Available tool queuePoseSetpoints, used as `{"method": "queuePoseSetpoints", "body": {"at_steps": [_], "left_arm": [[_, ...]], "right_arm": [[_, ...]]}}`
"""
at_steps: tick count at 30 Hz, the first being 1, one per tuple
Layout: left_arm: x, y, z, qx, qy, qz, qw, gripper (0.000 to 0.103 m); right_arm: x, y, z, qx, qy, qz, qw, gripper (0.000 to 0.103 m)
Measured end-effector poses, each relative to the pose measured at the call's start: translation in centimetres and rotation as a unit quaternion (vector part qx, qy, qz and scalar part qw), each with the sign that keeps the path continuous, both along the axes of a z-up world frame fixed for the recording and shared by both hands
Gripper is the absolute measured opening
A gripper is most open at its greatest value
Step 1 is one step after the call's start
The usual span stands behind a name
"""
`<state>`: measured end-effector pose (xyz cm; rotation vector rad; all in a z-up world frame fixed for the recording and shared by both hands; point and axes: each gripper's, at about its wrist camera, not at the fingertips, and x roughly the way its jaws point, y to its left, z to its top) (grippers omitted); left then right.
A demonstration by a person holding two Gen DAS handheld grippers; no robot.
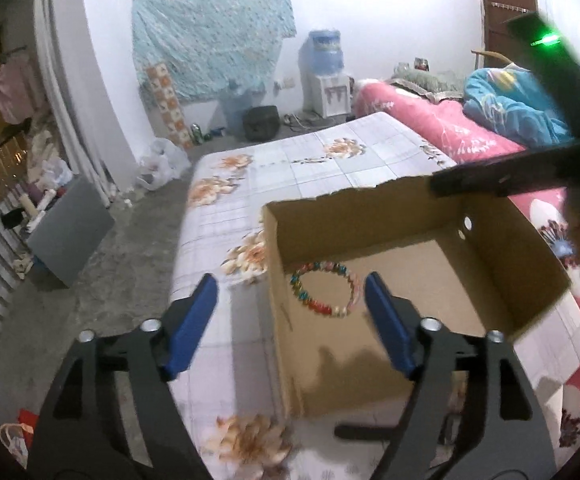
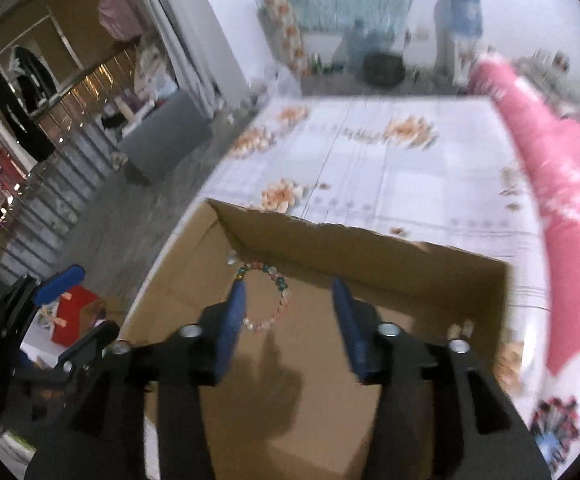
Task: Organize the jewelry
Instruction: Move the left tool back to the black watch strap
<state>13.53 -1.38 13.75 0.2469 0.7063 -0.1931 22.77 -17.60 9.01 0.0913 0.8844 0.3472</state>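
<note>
Both pairs of jaws stand apart with nothing between their blue pads: the left gripper (image 1: 291,316) spread wide above the near-left corner of the box, the right gripper (image 2: 288,312) about half open over the box floor. From where I stand, the bed (image 1: 290,168) fills most of the room, spread with a pale checked sheet printed with orange flowers; a pink quilt (image 1: 441,120) lies bunched along its far side. On the sheet sits an open cardboard box (image 1: 521,280), plain brown and rectangular, its far rim roughly torn and two small round holes punched in one wall. Inside, flat on the cardboard floor near the far-left corner, lies a beaded bracelet (image 1: 325,290), a loose ring of small round beads in red, green, pink and white, touched by neither gripper.
</note>
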Motion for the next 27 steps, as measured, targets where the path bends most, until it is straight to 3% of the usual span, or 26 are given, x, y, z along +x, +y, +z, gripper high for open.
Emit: {"method": "queuePoseSetpoints", "body": {"at_steps": [4,9,17,21,26,27], "left_arm": [[-3.8,1.1,-0.4,0.002,0.001,0.010,0.9999,0.084],[-7.1,1.8,-3.9,0.002,0.044,0.017,0.9989,0.085],[-8.0,2.3,-11.1,0.008,0.119,0.040,0.9921,0.085],[-8.0,3.1,-13.4,-0.021,0.128,0.041,0.9907,0.085],[-7.3,4.6,-15.0,-0.085,0.149,0.016,0.9851,0.085],[-7.0,4.9,-15.1,-0.096,0.151,0.012,0.9837,0.085]], "right_arm": [[-7.3,-0.1,1.8,-0.038,-0.057,-0.007,0.998,0.076],[-14.8,0.4,0.0,-0.108,-0.077,-0.028,0.991,0.095],[-21.0,1.8,-5.7,-0.233,-0.078,-0.061,0.967,0.096],[-22.3,1.8,-8.7,-0.156,-0.054,-0.055,0.985,0.096],[-21.3,3.0,-11.9,-0.124,-0.025,-0.090,0.988,0.096],[-21.2,3.5,-12.3,-0.122,-0.022,-0.089,0.988,0.090]]}}
